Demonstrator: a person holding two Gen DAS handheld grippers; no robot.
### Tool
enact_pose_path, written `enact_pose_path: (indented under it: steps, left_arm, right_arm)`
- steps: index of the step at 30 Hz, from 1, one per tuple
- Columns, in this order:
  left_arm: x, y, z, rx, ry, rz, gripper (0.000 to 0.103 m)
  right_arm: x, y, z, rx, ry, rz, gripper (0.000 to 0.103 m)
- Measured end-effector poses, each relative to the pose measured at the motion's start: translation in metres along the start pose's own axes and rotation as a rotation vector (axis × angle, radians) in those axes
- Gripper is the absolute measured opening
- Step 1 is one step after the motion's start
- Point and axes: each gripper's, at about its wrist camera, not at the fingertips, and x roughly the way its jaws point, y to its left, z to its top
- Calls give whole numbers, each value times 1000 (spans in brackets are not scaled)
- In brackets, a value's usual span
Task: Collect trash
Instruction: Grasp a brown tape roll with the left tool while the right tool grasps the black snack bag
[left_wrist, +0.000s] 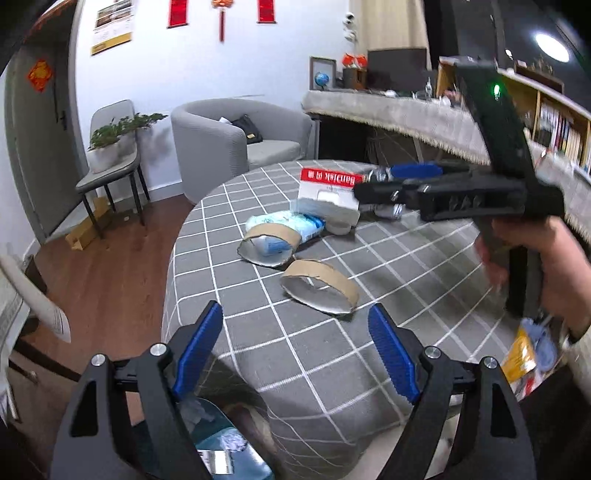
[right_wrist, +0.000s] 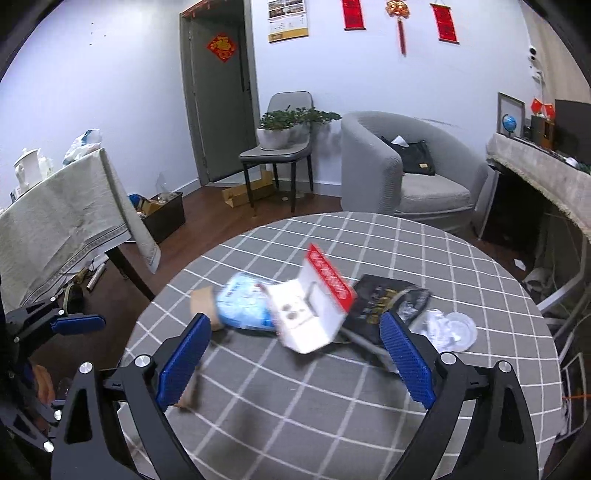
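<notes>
**Reaching for table trash**

I hold both grippers, left (left_wrist: 295, 354) and right (right_wrist: 295, 362), over the table (left_wrist: 406, 280), jaws apart and empty. Cardboard rings (left_wrist: 319, 291), a wrapper (right_wrist: 245, 306) and a box (right_wrist: 314, 306) lie ahead. Next I should close on one piece.

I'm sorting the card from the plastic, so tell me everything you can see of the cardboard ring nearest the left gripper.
The cardboard ring is a short band of brown card with a silvery lining, squashed to an oval. It lies on the grey checked tablecloth, its opening showing cloth inside. It sits apart from the second ring behind it. No gripper touches it.
</notes>
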Motion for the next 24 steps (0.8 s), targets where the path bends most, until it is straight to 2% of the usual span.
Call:
enact_pose_path:
  steps: [3, 10, 13, 18, 20, 21, 22, 24]
  left_arm:
    - [14, 5, 1, -15, 22, -37, 84]
    - [37, 1, 8, 24, 39, -91, 84]
    - [48, -2, 9, 46, 59, -89, 84]
    - [58, -2, 13, 25, 63, -108, 84]
    - [59, -2, 14, 16, 59, -109, 81]
    - [59, -2, 15, 11, 55, -108, 77]
    - [60, -3, 16, 6, 50, -108, 72]
    - [64, -3, 19, -3, 54, -114, 67]
  right_arm:
    - [0, -17, 0, 3, 6, -13, 94]
    - [-1, -49, 4, 28, -6, -20, 94]
    - [-1, -63, 6, 64, -10, -9, 94]
    - [1, -83, 3, 128, -6, 16, 94]
    - [2, -88, 4, 162, -7, 44, 94]
    - [2, -90, 4, 184, -9, 55, 94]
    - [2, -92, 5, 198, -11, 63, 93]
    - [4, -95, 6, 226, -9, 85, 77]
